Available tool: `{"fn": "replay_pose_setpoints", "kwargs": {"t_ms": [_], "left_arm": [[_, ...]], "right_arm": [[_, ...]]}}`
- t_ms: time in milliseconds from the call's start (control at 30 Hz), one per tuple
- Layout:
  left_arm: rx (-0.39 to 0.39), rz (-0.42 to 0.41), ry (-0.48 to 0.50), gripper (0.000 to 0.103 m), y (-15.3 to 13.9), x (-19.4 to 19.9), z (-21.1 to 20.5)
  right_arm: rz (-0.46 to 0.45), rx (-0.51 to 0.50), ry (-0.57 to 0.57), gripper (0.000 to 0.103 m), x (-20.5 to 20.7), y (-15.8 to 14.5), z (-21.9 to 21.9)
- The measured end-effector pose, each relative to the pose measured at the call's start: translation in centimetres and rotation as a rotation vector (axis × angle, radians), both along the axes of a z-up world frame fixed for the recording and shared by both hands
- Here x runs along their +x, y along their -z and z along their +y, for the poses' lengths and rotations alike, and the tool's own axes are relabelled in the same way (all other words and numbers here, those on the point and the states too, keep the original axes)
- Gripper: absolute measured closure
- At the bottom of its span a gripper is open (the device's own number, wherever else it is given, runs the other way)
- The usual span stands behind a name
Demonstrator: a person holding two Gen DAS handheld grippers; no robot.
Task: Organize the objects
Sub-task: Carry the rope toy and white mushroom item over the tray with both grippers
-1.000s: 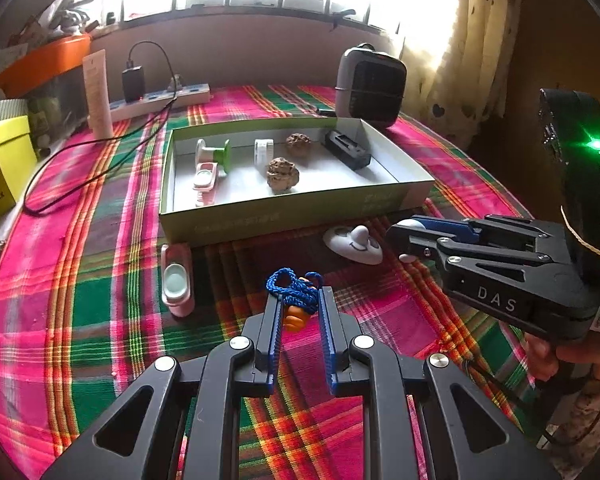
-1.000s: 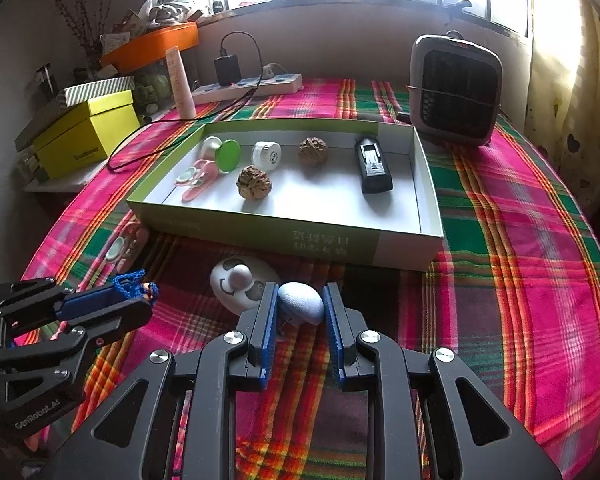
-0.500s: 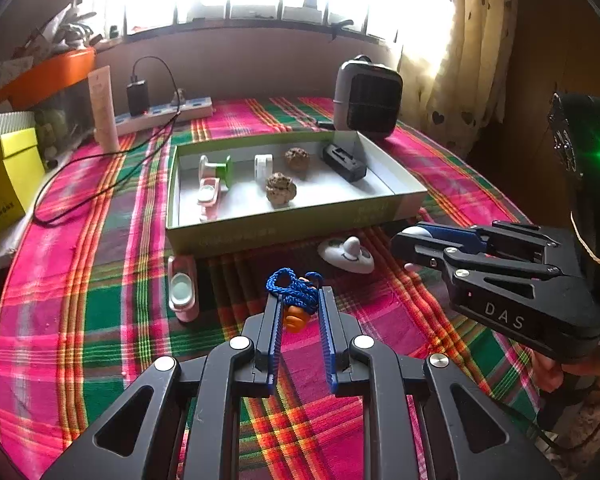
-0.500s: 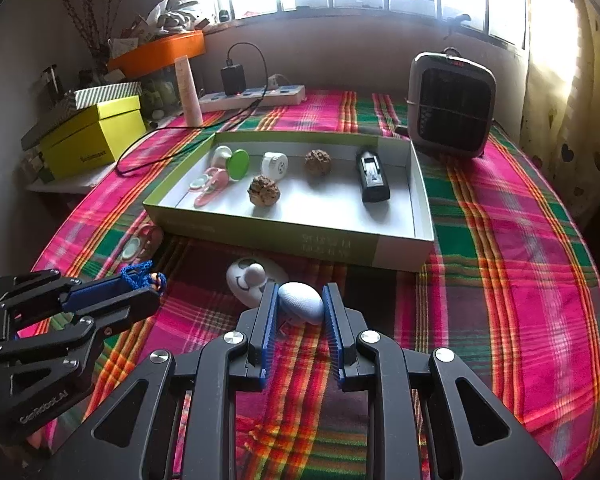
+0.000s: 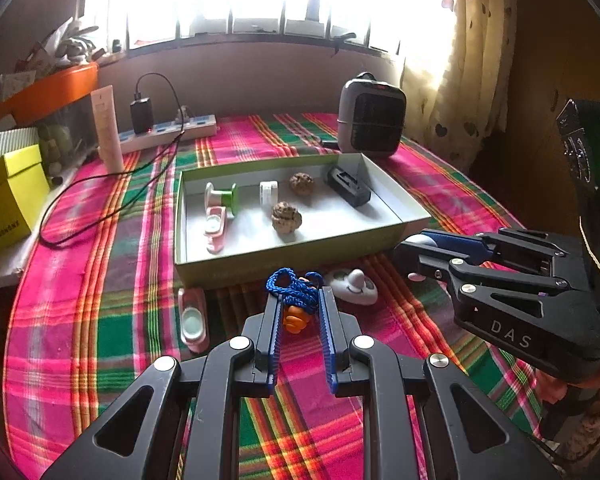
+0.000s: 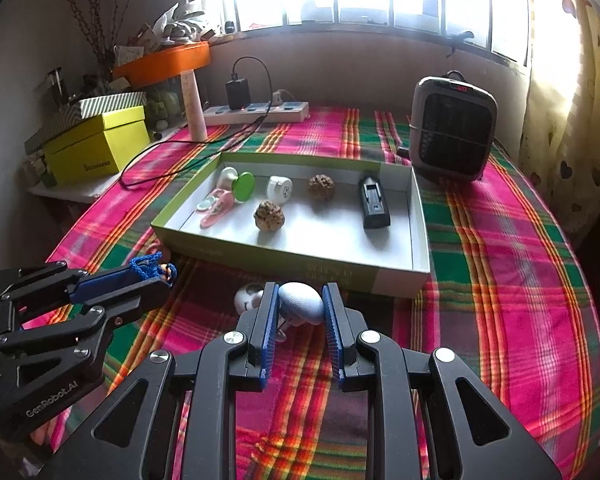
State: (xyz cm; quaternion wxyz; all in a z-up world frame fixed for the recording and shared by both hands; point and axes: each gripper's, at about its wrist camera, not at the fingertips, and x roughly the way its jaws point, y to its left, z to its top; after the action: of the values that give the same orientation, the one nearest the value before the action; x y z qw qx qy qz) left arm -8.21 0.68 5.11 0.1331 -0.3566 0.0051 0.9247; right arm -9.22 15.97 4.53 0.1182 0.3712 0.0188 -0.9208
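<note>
Left gripper [image 5: 299, 307] is clamping blue cord [image 5: 292, 287], perhaps with an orange toggle; right gripper [image 6: 300, 307] is pinching a pale egg-shaped object [image 6: 302, 303]; green tray [image 6: 396, 278] is lying just ahead.

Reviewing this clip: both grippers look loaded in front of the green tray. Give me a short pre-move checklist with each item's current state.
1. Left gripper shut on the blue cord with orange piece: ok.
2. Right gripper shut on the pale egg-shaped object: ok.
3. Free floor in the tray for both items: ok.
4. Grippers apart from each other: ok.
5. All loose items cleared off the cloth: not ok; white round piece and pink case remain.
</note>
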Motion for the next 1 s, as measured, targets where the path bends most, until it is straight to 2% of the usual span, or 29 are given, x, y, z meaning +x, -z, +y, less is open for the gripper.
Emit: {"fn": "replay_pose_setpoints", "kwargs": {"t_ms": [433, 1000], "left_arm": [[-0.007, 0.018, -0.014, 0.087, -0.7, -2.6, -0.2], [-0.011, 0.0, -0.06, 0.087, 0.0, -7.1, -1.0]], "right_arm": [[0.023, 0.003, -0.01, 0.079, -2.5, -0.9, -0.3], [-0.002, -0.007, -0.018, 0.079, -6.5, -0.3, 0.2]]}}
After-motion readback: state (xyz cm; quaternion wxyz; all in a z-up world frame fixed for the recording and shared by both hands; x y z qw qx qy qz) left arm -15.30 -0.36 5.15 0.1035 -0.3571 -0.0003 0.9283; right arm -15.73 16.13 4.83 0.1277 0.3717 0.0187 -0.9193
